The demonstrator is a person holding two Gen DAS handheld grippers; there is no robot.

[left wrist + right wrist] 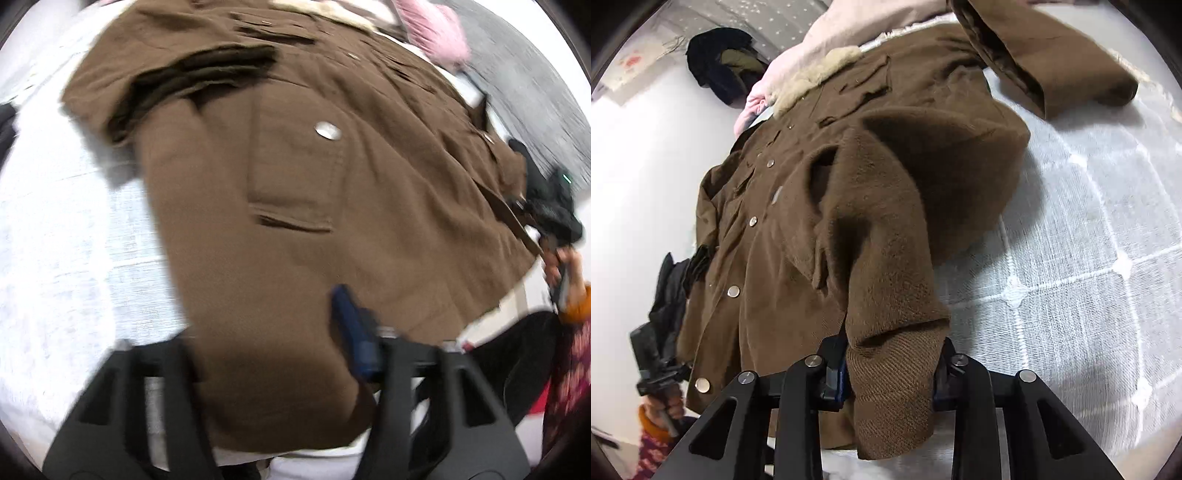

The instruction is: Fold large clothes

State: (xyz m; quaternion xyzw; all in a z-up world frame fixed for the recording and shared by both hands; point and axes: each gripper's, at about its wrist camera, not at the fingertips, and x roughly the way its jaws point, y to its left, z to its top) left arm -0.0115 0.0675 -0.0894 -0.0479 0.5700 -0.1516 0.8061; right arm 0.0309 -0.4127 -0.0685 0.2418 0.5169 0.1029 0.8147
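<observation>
the brown coat [798, 236] lies spread on the white quilted bed cover [1089, 258], front side up, with its row of silver snap buttons [733, 291] running down the middle and a cream fleece collar [816, 79] at the far end. my right claw [890, 373] is closed on the cuff of 1 sleeve [897, 391]; the thick brown cloth sits between the 2 blue pads and bulges out below them, and the rest of this sleeve rises in a hump toward the body of the coat. the other sleeve [1052, 74] lies bent on the bed cover at the far right, with its dark lining showing at the opening. in the left wrist view my left claw [284, 369] has the lower edge of the coat between its fingers: 1 blue pad [354, 332] lies on top of the cloth and the cloth folds around it, so i read it as gripping the hem, though the picture is blurred there. a chest pocket with 1 silver button [327, 131] is in front of this claw. a pink garment [849, 22] lies beyond the collar, and a dark bundle [720, 62] is at the far left on the bed. my right hand [561, 266] with an orange cuff shows at the edge of the left view.
</observation>
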